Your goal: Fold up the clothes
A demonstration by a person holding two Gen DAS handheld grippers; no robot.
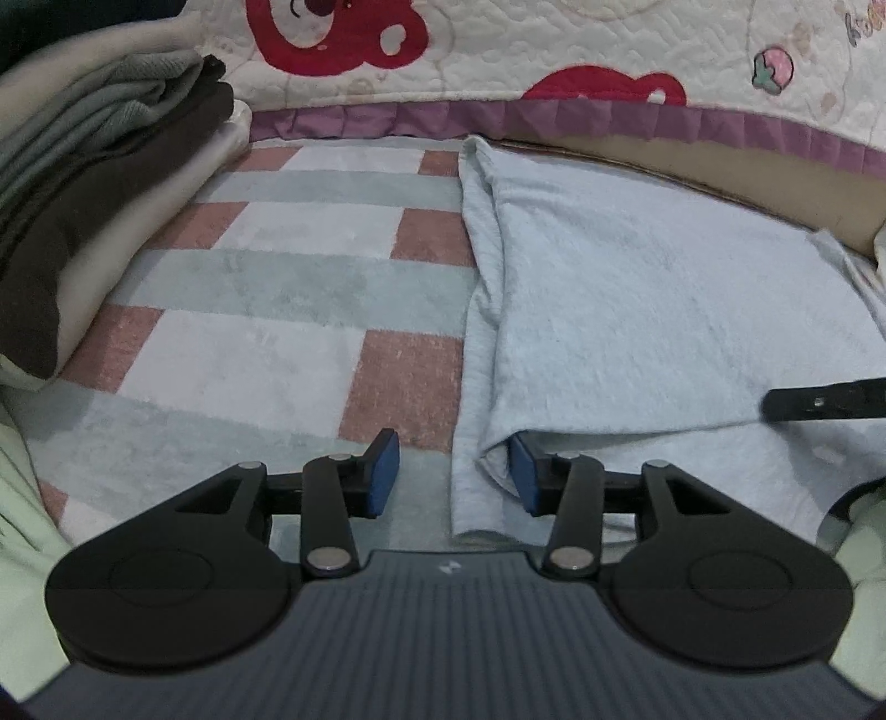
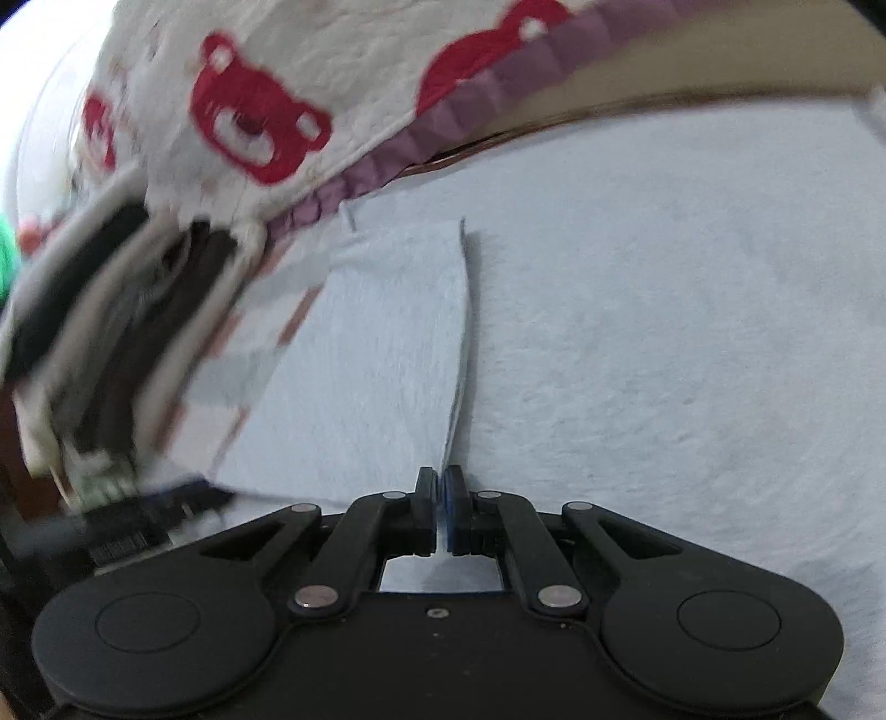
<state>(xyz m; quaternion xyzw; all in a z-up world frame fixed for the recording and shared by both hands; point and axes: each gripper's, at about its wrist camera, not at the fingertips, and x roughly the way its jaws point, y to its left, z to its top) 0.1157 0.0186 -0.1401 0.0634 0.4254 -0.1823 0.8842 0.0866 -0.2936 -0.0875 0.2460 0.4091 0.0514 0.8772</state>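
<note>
Your left tool sits low over the checked pink, grey and white rug, jaws parted about halfway. Its right blue pad is tucked under the near corner of the pale blue terry-cloth garment, while the left pad stands clear over the rug, so nothing is pinched. The garment lies flat on the rug, with a folded lengthwise edge running away from you along its left side and its far end near the purple-frilled white quilt with red bears. At the left of that view, a stack of folded grey, dark brown and cream clothes rests on the rug, well apart from the garment.

Your right tool has its jaws drawn almost together, and a thin fold of the pale blue garment rises from between the pads, so it is gripping that edge. That view is blurred on its left side.
</note>
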